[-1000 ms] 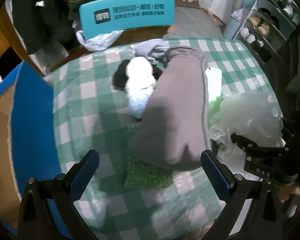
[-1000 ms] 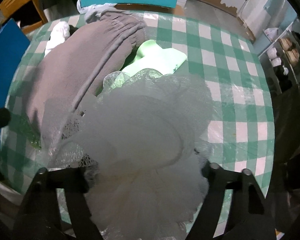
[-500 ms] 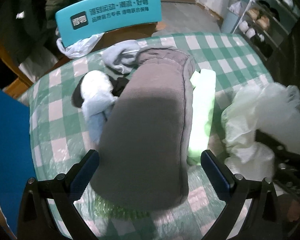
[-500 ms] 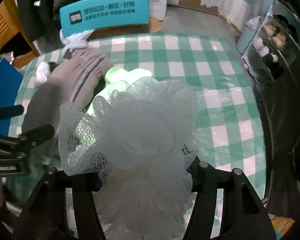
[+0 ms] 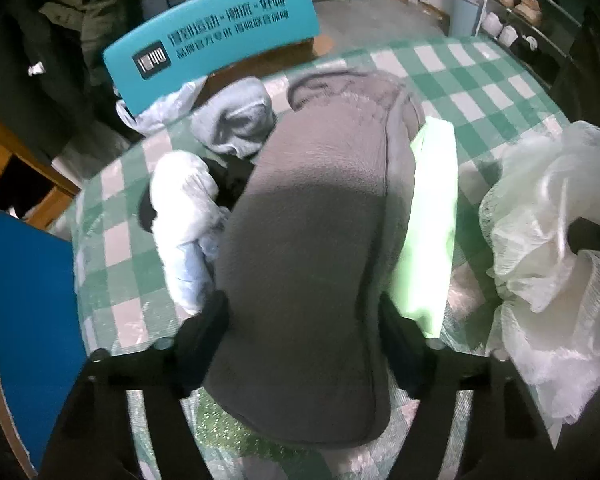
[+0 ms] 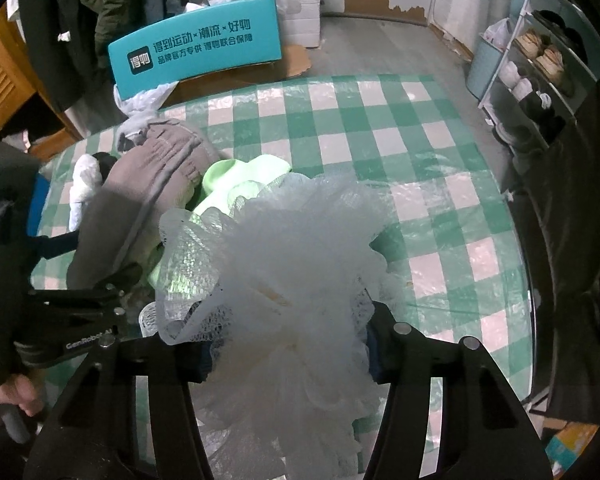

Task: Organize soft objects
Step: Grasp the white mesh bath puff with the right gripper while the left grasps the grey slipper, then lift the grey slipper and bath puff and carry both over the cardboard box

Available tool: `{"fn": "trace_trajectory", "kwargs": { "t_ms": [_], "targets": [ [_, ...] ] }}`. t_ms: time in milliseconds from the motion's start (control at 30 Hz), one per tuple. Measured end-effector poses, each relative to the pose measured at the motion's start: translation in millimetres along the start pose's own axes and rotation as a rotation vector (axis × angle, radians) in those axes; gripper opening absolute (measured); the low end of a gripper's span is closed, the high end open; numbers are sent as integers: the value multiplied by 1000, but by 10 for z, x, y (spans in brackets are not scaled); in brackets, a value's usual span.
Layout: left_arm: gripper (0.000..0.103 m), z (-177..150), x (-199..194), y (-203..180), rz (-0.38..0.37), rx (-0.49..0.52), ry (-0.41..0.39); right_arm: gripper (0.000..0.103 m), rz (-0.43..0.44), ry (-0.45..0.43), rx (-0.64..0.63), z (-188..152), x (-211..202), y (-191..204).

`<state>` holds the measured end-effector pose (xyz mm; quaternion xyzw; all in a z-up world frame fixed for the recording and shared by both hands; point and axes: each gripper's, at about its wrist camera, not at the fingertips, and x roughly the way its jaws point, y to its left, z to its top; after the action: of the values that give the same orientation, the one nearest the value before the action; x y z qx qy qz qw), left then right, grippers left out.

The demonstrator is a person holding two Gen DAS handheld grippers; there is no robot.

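Note:
My left gripper point(image 5: 304, 340) is shut on a folded grey fleece garment point(image 5: 316, 248), its fingers pressing both sides. The garment also shows in the right wrist view point(image 6: 140, 200). My right gripper point(image 6: 288, 356) is shut on a white mesh bath pouf point(image 6: 284, 280) and holds it above the table; the pouf also shows at the right of the left wrist view point(image 5: 548, 240). A light green cloth point(image 5: 432, 216) lies beside the grey garment. A white and pale blue soft item point(image 5: 188, 216) and a grey-blue cloth point(image 5: 236, 120) lie to its left.
The table has a green and white checked cover point(image 6: 420, 152). A teal box with printed characters point(image 6: 196, 52) stands beyond the far edge. A blue board point(image 5: 32, 312) stands at the left. A shoe rack point(image 6: 540, 64) is at the right. A green glittery pad point(image 5: 236, 432) lies under the grey garment.
My left gripper moved forward and closed on the grey garment. My right gripper lifted the pouf up and back from the pile.

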<state>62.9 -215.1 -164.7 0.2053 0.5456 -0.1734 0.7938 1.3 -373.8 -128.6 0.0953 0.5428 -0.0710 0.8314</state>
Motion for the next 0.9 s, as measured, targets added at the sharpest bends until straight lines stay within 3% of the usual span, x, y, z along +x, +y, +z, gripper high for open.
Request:
{"fn": "trace_trajectory", "kwargs": {
  "t_ms": [200,267,467,900],
  "targets": [
    [36,-29,-127,95,-51,-43,-29,43,-4,-15,-16,20,-34,39],
    [31,-29,-163,149,-76,-64,-36,36,-5,-11,-27,20,-14,64],
    [30,-95,-430,285,-142,-106,-75,23,3,-30,-30,22,-70,74],
    [30,-196,-785,661,-248,-202,-112,18,19,-115,-57,70,-358,190]
  ]
}}
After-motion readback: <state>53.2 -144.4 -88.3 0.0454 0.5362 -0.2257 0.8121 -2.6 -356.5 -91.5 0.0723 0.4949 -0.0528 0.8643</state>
